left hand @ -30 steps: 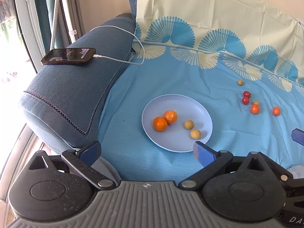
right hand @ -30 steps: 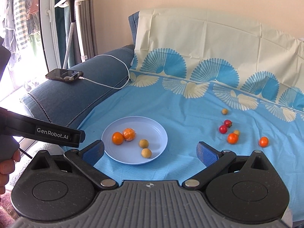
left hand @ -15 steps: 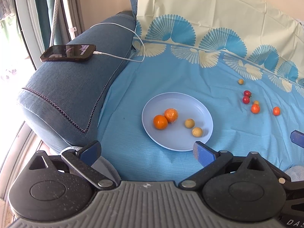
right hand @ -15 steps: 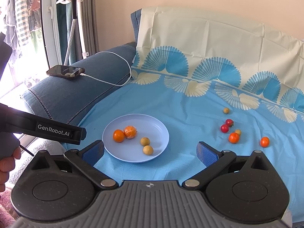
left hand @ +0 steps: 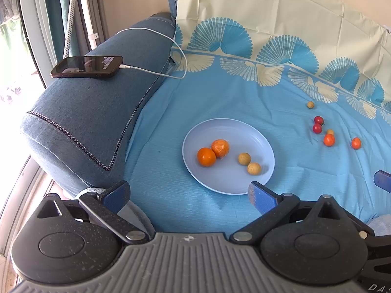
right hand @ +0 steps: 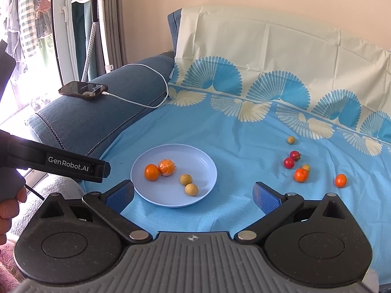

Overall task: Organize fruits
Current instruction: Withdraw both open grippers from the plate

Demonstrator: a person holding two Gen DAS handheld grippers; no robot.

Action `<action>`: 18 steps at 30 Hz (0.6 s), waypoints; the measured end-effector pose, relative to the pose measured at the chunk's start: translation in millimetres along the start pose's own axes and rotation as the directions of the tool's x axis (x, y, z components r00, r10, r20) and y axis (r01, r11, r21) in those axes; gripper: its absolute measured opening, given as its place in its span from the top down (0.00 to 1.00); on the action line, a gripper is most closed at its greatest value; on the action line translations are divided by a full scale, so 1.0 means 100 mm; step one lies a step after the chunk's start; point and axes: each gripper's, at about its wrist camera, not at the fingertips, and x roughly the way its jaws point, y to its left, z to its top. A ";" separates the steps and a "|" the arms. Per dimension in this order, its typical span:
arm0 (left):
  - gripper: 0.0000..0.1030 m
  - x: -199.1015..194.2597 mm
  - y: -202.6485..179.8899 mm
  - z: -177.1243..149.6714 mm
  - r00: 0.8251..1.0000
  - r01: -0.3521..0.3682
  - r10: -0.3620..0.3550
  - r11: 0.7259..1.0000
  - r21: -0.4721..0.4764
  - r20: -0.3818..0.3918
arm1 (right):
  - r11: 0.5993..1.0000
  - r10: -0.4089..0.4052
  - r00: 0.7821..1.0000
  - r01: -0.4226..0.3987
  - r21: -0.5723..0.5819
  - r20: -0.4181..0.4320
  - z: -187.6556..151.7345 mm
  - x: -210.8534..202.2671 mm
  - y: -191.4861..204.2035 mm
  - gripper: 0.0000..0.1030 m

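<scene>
A pale blue plate (left hand: 254, 135) (right hand: 202, 161) lies on the blue sheet and holds two orange fruits (left hand: 206, 156) (right hand: 151, 172) and two small tan fruits (left hand: 244, 158) (right hand: 186, 179). To its right on the sheet lie loose fruits: two red ones (left hand: 317, 128) (right hand: 289, 162), two orange ones (left hand: 329, 140) (right hand: 301, 175) and small tan ones (left hand: 310, 104) (right hand: 290, 140). My left gripper (left hand: 188, 195) is open and empty, held just short of the plate's near rim. My right gripper (right hand: 193, 195) is also open and empty, at the plate's near right edge.
A blue sofa arm (left hand: 92, 107) (right hand: 102, 114) on the left carries a phone (left hand: 86, 66) (right hand: 83, 90) with a white charging cable (left hand: 166, 48). A cream and blue patterned sheet (left hand: 268, 24) covers the backrest. A hand (right hand: 7, 207) holds the left gripper's body (right hand: 63, 164). A garment steamer stand (right hand: 95, 24) is by the window.
Both grippers have drifted a little; the scene has shifted slightly in each view. No fruit has moved, and both grippers stay open.
</scene>
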 end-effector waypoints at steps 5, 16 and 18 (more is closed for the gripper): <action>0.00 0.03 0.02 0.00 1.000 -0.001 0.001 1.000 -0.008 -0.010 | 1.000 0.003 1.000 -0.003 0.000 -0.003 -0.02 0.01 0.00 0.01; 0.00 0.14 0.00 0.02 0.999 -0.014 0.014 1.000 -0.004 -0.038 | 1.000 0.020 1.000 -0.020 0.010 -0.019 -0.03 0.09 -0.01 0.01; 0.00 0.17 -0.02 0.03 0.999 -0.016 0.016 1.000 0.000 -0.044 | 1.000 0.020 1.000 -0.020 0.019 -0.023 -0.04 0.11 -0.01 0.01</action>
